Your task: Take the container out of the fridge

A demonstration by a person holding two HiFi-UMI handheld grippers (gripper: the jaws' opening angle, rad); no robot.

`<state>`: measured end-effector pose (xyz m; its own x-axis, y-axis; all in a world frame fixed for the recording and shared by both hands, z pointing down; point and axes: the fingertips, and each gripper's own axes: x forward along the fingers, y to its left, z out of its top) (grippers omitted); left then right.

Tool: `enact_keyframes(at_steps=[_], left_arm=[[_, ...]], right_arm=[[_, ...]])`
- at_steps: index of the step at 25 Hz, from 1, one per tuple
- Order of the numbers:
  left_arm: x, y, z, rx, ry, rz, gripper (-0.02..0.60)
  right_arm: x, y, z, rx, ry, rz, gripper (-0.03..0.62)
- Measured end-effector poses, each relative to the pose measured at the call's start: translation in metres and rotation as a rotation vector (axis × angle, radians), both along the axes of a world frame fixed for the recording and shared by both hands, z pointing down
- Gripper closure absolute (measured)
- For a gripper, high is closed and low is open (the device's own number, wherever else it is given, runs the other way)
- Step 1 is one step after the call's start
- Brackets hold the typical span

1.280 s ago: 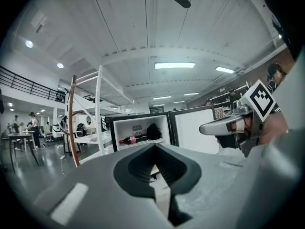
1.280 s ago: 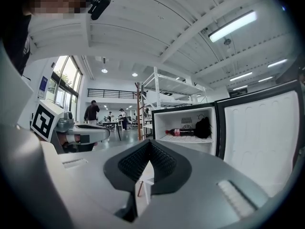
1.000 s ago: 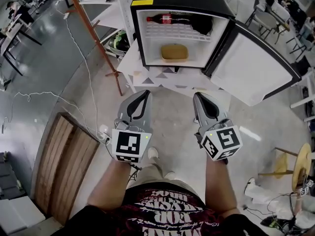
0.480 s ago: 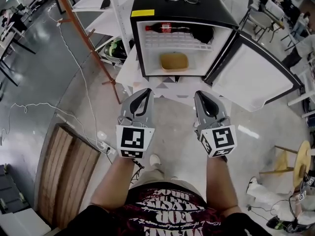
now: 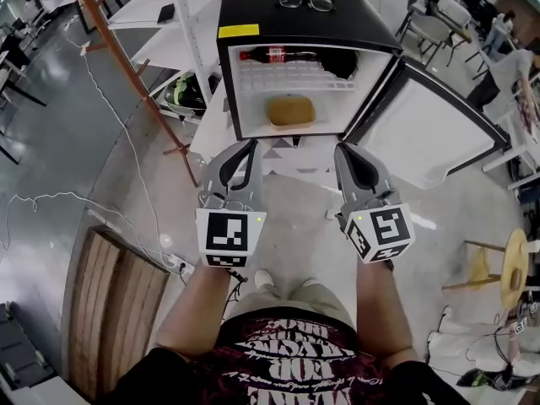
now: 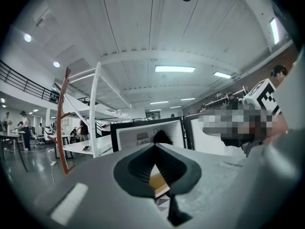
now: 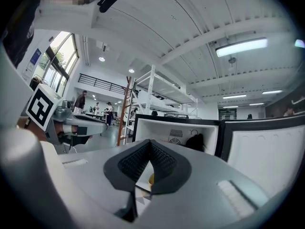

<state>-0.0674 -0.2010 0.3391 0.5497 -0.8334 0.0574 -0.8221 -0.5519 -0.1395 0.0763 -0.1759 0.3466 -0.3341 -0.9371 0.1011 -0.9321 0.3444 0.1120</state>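
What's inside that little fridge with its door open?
On the upper shelf lies a red-labelled bottle, with a dark object beside it. Below sits a yellowish container. What the container holds, and whatever is behind the dark object, cannot be seen.

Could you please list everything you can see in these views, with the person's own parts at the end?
Fridge: one, black outside and white inside, straight ahead, its door swung open to the right.
Container: one, tan, on the fridge's lower level.
Bottle: one, dark with a red label, lying on the upper shelf.
Dark object: one, black, at the right end of the upper shelf; too unclear to name.
Glasses: one pair, dark, on top of the fridge.
Pole: one, orange, slanting, left of the fridge.
Wooden panel: one, brown, on the floor at the lower left.
Stool: one, pale wood, far right.
Left gripper: grey, jaws together, empty.
Right gripper: grey, jaws together, empty.
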Motion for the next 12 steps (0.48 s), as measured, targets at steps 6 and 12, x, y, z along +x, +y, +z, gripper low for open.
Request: enact_keyframes(at_steps=[6, 12], left_arm=[[0.001, -0.004, -0.025, 0.013, -0.025, -0.012, 0.581], [0.005, -0.01, -0.018, 0.0, -0.02, -0.021, 0.581]], right_arm=[[0.003, 0.003, -0.027, 0.017, 0.0, 0.01, 0.568], [0.007, -0.007, -0.019, 0.002, -0.01, -0.013, 0.568]])
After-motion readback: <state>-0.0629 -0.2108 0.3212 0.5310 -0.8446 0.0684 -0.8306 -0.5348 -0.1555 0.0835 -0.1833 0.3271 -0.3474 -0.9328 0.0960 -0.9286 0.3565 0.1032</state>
